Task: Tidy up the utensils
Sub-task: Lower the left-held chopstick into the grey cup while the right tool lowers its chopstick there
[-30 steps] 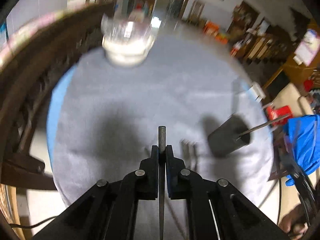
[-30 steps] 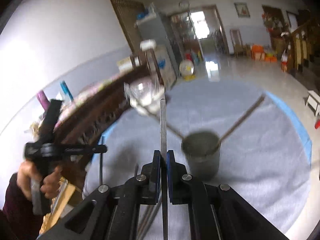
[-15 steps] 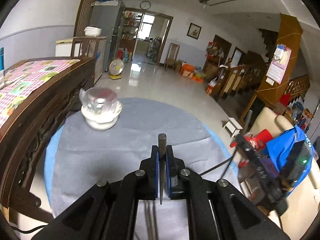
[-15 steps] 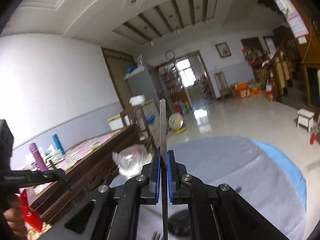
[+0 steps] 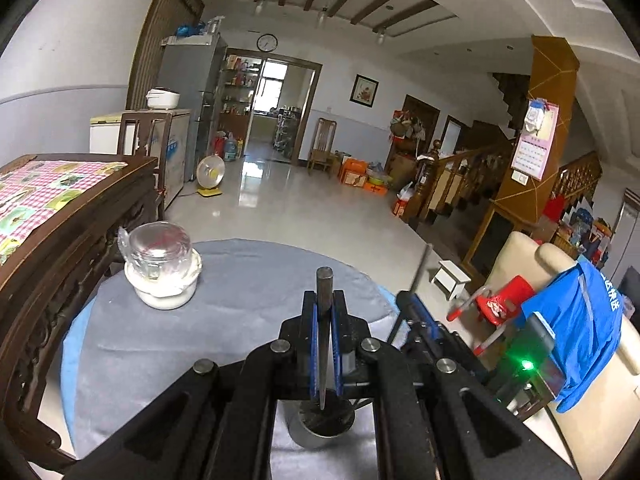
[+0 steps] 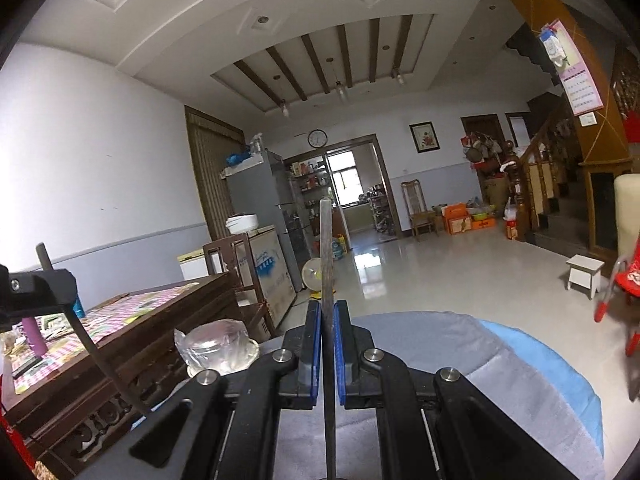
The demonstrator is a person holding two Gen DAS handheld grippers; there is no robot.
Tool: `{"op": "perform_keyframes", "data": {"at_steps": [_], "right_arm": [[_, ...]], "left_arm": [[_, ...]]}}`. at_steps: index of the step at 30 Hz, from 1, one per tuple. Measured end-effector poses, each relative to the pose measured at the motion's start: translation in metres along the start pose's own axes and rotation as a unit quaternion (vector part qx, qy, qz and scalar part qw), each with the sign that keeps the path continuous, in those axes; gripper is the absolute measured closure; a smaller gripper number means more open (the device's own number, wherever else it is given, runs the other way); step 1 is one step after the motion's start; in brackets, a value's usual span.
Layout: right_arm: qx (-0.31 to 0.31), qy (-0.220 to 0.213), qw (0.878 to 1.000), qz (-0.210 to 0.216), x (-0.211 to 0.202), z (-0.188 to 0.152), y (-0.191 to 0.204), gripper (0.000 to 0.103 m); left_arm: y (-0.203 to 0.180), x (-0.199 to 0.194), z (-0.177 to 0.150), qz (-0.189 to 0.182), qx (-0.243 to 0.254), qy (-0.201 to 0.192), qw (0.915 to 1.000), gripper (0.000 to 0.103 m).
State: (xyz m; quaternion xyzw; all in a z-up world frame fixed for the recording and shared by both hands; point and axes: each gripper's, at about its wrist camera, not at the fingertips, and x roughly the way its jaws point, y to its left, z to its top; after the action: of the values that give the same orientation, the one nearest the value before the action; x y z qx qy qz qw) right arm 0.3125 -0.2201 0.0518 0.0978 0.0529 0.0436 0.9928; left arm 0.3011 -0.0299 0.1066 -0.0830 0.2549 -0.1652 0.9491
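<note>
Holding two utensils, one per tool, over a round table [image 5: 168,344] covered in grey cloth with a blue edge.

Item 1: my left gripper [image 5: 324,312]. Jaws pressed together on a dark chopstick [image 5: 323,292]. The stick stands roughly upright between the blue pads; its blunt top shows just above them, its lower tip hangs over the mouth of the holder. In the right wrist view this same tool appears at the far left edge, the stick slanting down from it.

Item 2: my right gripper [image 6: 328,320]. Jaws clamped on a second chopstick [image 6: 326,248], grey and long, which rises well above the pads and runs down out of view at the bottom edge. In the left wrist view this tool sits just to the right of my left one, a green light glowing on its body.

Item 3: dark cylindrical holder [image 5: 326,424], standing on the cloth directly under my left tool; mostly hidden by the gripper's frame, so I cannot tell what it contains.

Item 4: glass jar [image 5: 160,256] seated in a white bowl [image 5: 164,292], on the far left part of the table, well apart from the holder.

Item 5: carved dark wooden furniture [image 5: 60,248] with a checked pink cover, beside the table's left side.

Item 6: cream sofa [image 5: 520,264] with a blue garment [image 5: 580,320] draped over it, to the right.
</note>
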Motion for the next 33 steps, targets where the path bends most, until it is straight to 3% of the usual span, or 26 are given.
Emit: {"op": "perform_keyframes", "data": {"at_steps": [21, 33], "right_arm": [[0.003, 0.049, 0.999, -0.012, 0.009, -0.048, -0.024, 0.096], [0.004, 0.076, 0.997, 0.0, -0.008, -0.062, -0.025, 0.096]], "left_arm": [[-0.01, 0.055, -0.054, 0.04, 0.012, 0.064, 0.9971, 0.096], [-0.008, 0.037, -0.071, 0.059, 0.044, 0.075, 0.9945, 0.094]]}}
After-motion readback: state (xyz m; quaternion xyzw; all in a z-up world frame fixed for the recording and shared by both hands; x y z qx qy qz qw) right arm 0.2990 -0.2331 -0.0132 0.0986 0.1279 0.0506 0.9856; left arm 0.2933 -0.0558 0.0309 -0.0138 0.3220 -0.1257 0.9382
